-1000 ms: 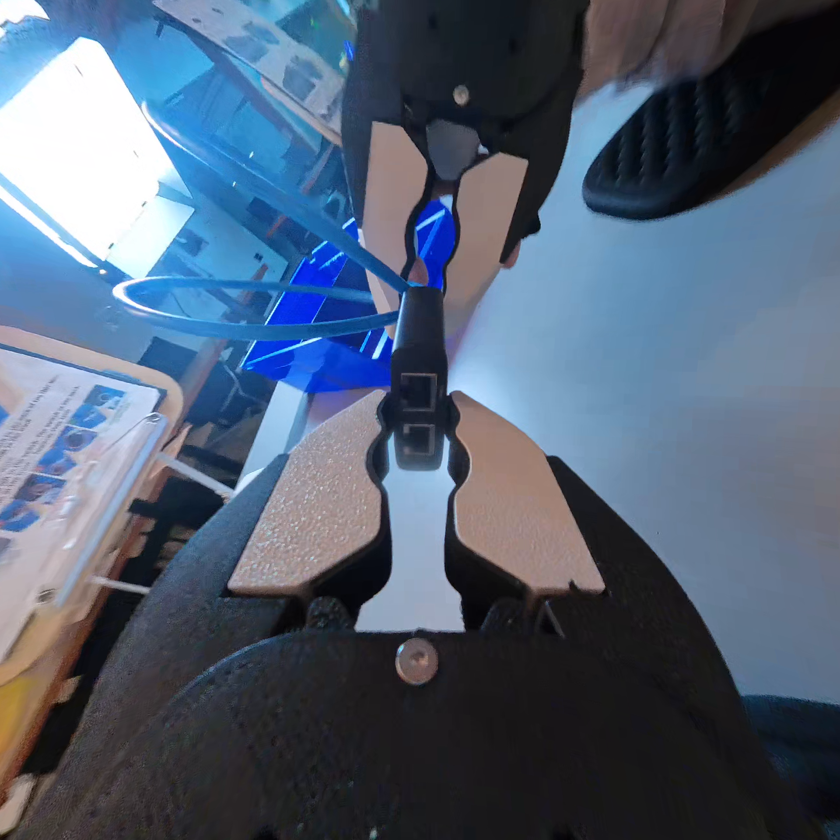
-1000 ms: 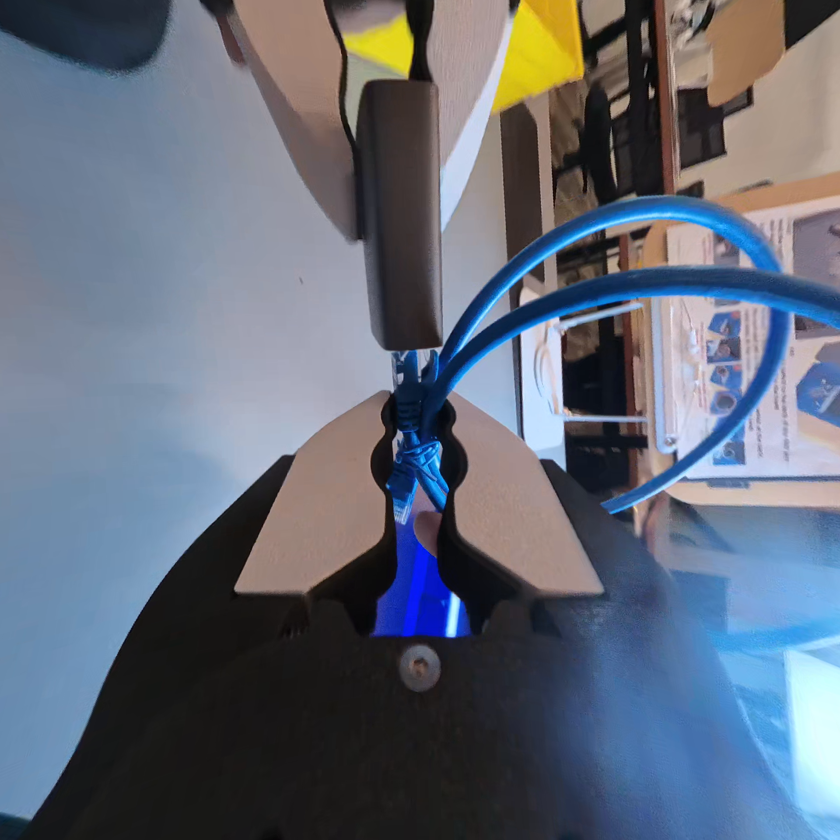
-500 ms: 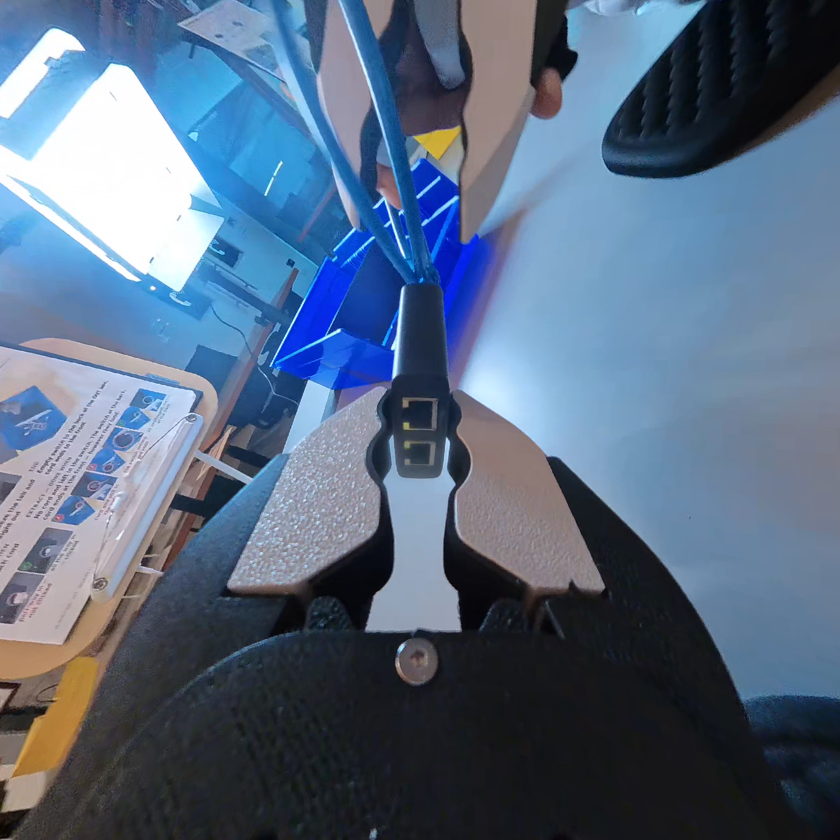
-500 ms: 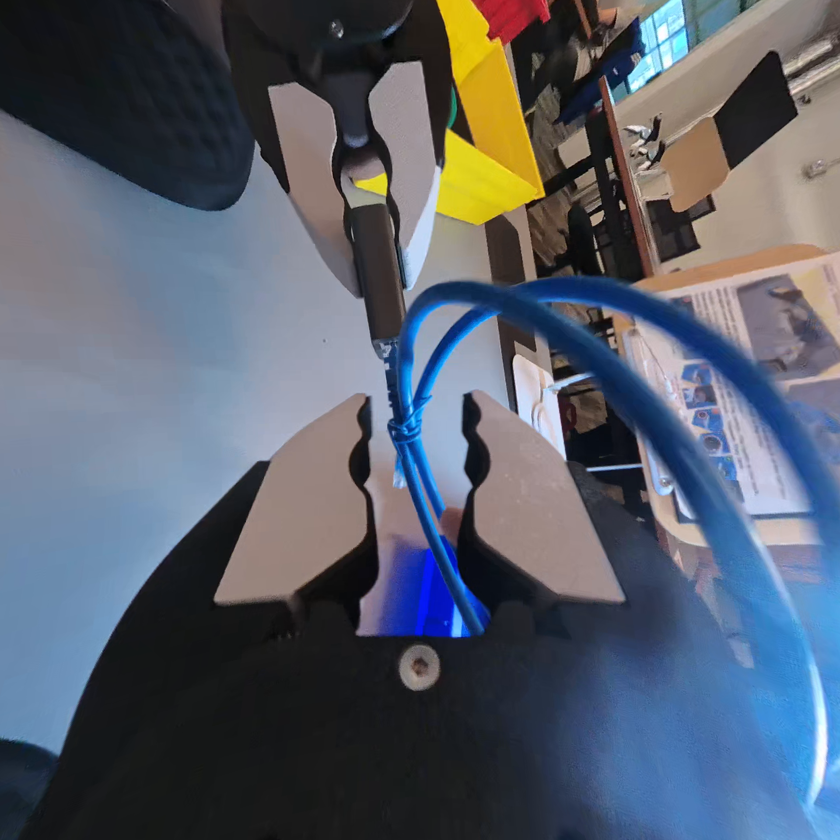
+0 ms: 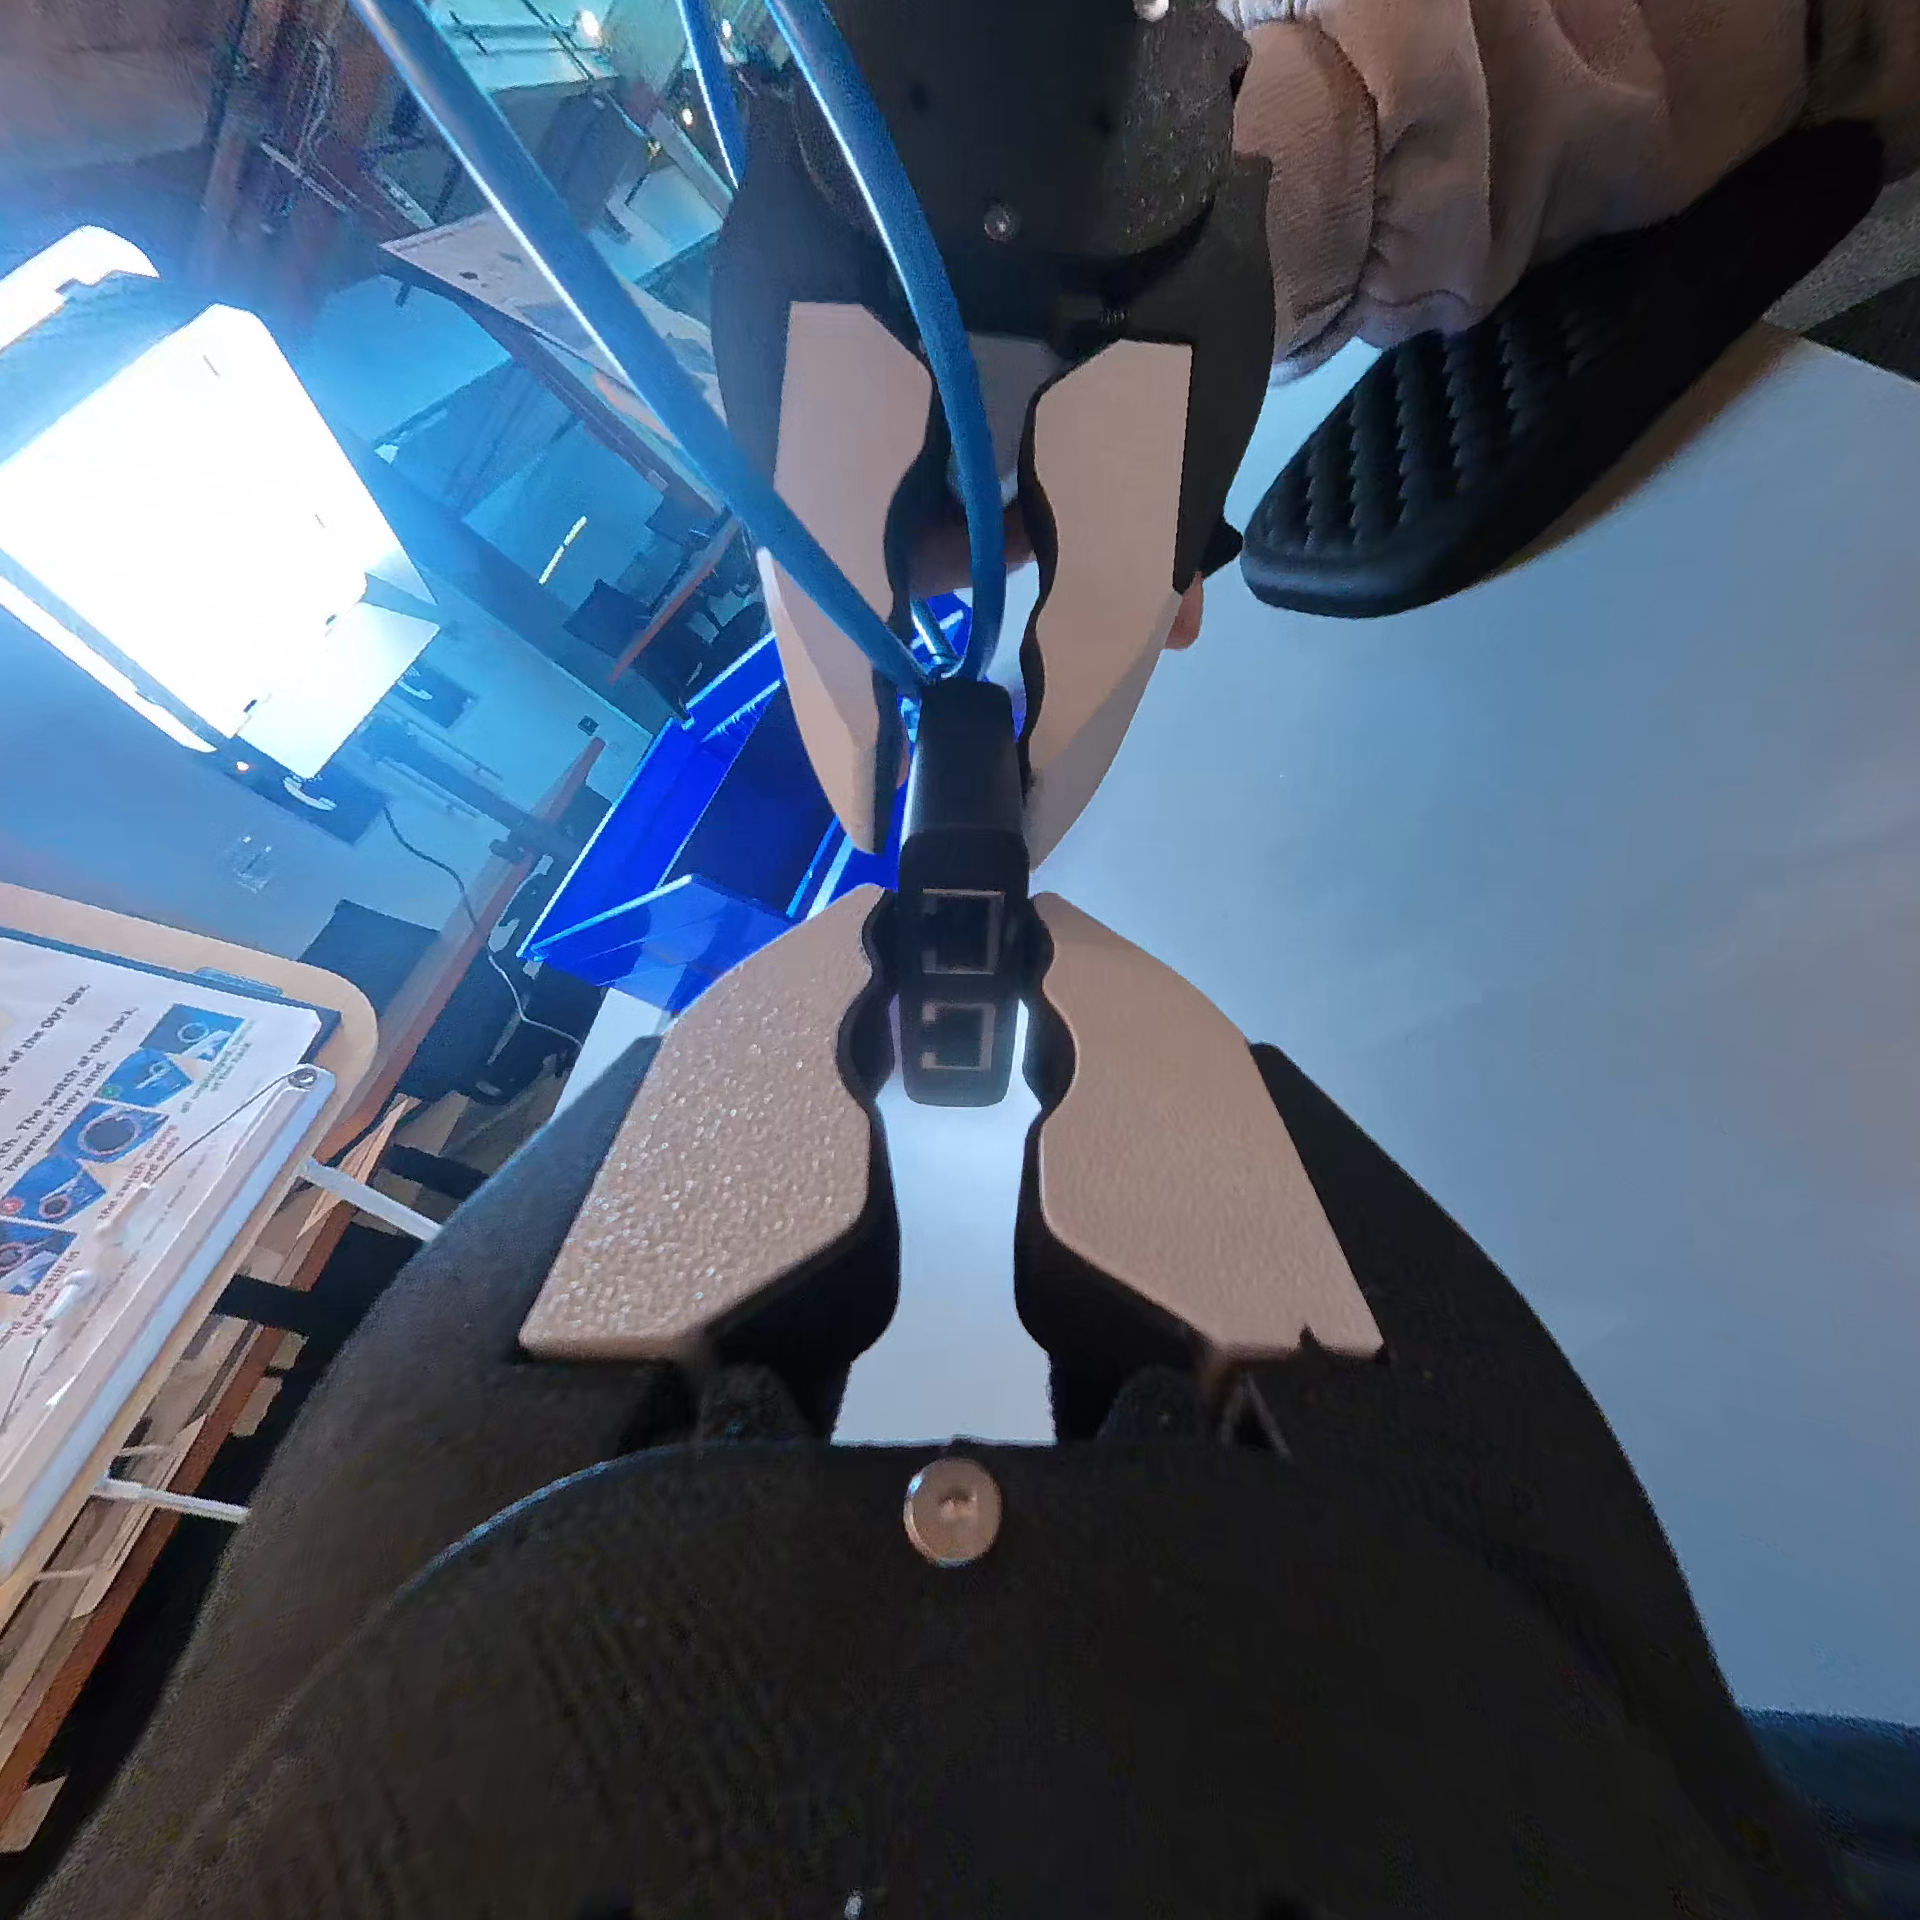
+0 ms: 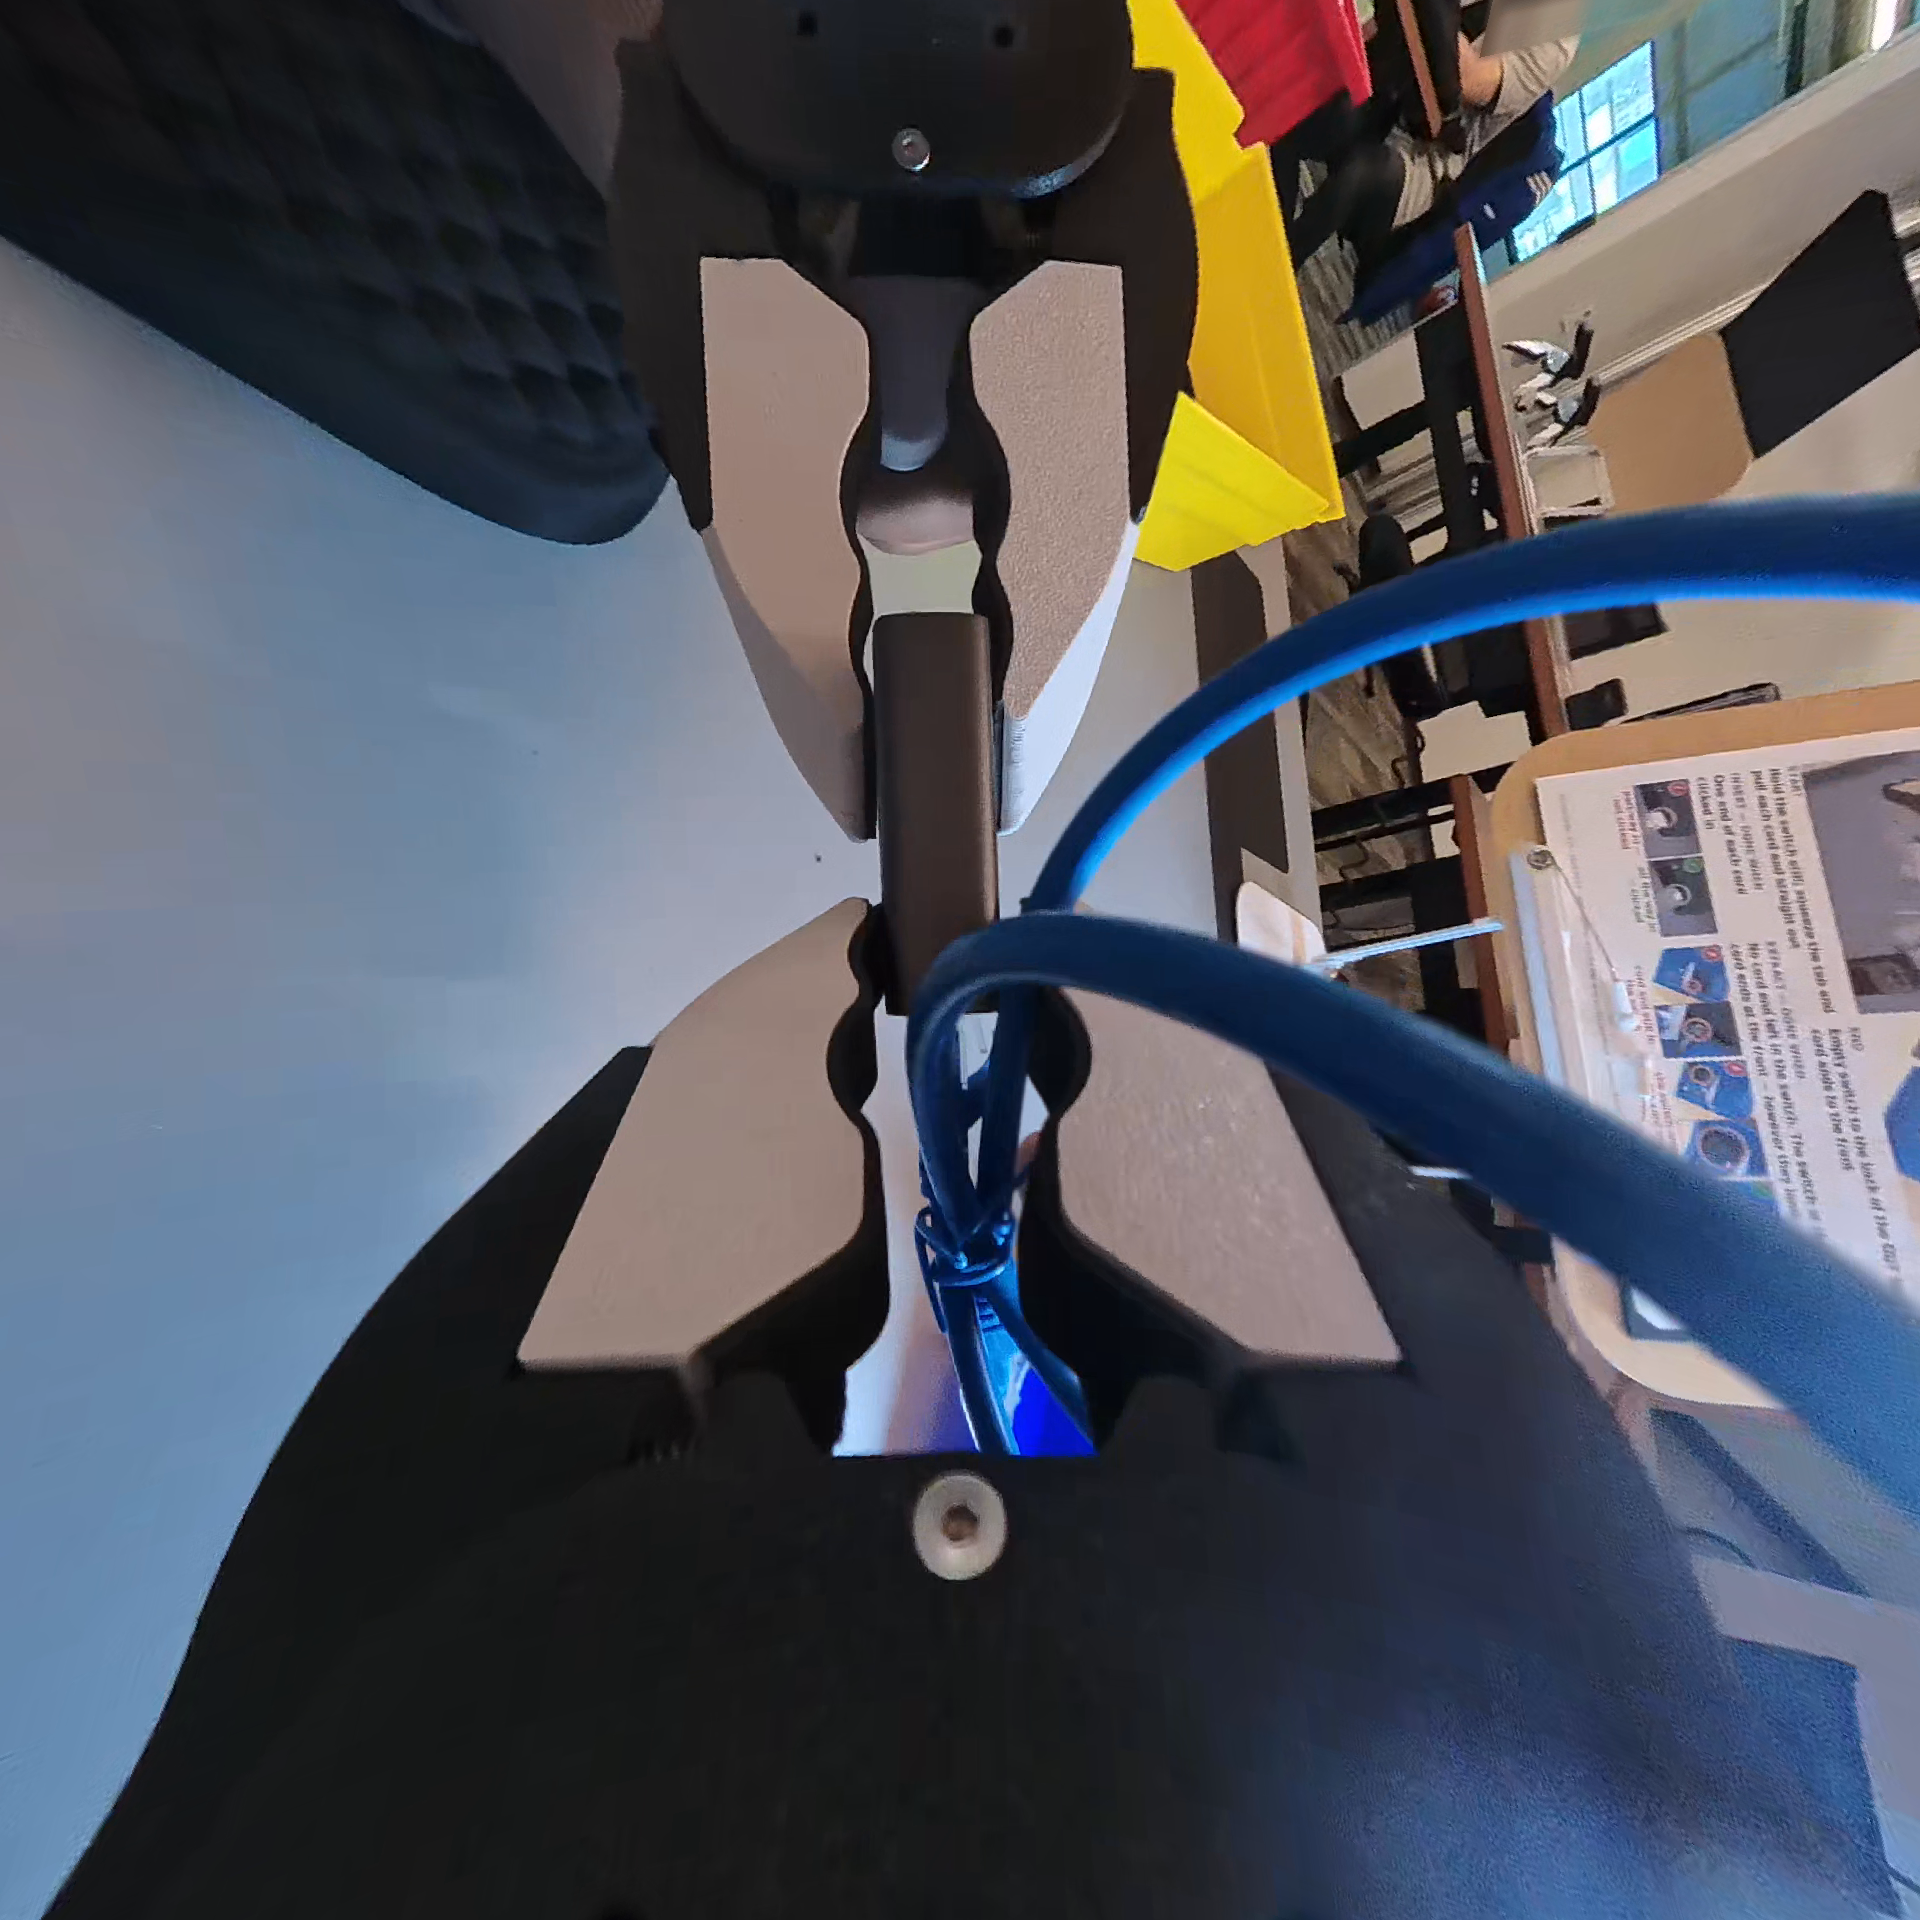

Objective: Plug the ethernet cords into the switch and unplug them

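My left gripper (image 5: 956, 997) is shut on a slim black switch (image 5: 961, 790), held above the white table (image 5: 1507, 1039). Two empty ports face this camera. My right gripper (image 5: 956, 831) faces it, its fingers closed in around the switch's far end. There two blue ethernet cords (image 5: 966, 436) enter the switch. In the right wrist view the switch (image 6: 930, 727) runs from the left gripper (image 6: 935, 821) to my right gripper (image 6: 956, 966). The cords (image 6: 1351, 1049) loop off right, and a twist tie (image 6: 961, 1252) binds them between my fingers. The plugs are hidden.
A blue bin (image 5: 707, 862) and a yellow bin (image 6: 1247, 364) stand at the table's edges. A black textured pad (image 5: 1507, 447) lies on the table. An instruction sheet on a wooden board (image 6: 1714, 935) stands beside the table. A gloved hand (image 5: 1455, 156) holds the right gripper. Less than 4 cm separates the two grippers' tips.
The right gripper held the cord ends at the switch, then opened and drew back. It has now moved in again and narrowed around the switch's end. The left gripper kept its hold.
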Motion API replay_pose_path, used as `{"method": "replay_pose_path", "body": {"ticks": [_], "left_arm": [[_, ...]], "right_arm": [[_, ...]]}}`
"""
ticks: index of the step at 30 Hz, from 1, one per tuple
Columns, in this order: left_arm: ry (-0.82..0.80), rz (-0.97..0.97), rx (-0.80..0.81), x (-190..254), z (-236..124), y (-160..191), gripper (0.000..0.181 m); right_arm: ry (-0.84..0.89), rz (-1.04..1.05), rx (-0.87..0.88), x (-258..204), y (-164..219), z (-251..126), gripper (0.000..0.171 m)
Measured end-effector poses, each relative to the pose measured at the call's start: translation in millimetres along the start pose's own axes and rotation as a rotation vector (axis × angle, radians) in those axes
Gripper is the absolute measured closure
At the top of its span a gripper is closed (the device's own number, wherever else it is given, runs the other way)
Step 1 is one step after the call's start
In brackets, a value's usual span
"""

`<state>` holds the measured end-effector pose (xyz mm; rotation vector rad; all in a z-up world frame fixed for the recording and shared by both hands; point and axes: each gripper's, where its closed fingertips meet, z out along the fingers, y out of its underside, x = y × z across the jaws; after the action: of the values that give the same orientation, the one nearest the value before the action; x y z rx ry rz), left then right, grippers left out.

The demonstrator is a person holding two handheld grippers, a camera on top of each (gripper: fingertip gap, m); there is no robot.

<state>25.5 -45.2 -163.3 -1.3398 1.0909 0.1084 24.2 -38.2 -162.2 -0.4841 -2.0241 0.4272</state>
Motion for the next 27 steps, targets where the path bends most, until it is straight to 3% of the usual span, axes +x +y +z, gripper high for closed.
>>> {"method": "replay_pose_path", "body": {"ticks": [6, 17, 23, 27], "left_arm": [[0.006, 0.002, -0.143, 3, 6, 21, 0.16], [0.008, 0.046, -0.077, 6, 2, 11, 0.16], [0.042, -0.048, -0.105, 6, 5, 15, 0.158], [-0.069, -0.092, -0.164, -42, -33, 4, 0.153]], "right_arm": [[-0.016, -0.003, -0.052, -5, 12, 7, 0.147], [0.015, -0.007, -0.002, -9, 9, 8, 0.145], [0.019, -0.002, -0.039, -9, 12, 7, 0.147], [0.089, 0.038, -0.073, 13, 23, -6, 0.148]]}}
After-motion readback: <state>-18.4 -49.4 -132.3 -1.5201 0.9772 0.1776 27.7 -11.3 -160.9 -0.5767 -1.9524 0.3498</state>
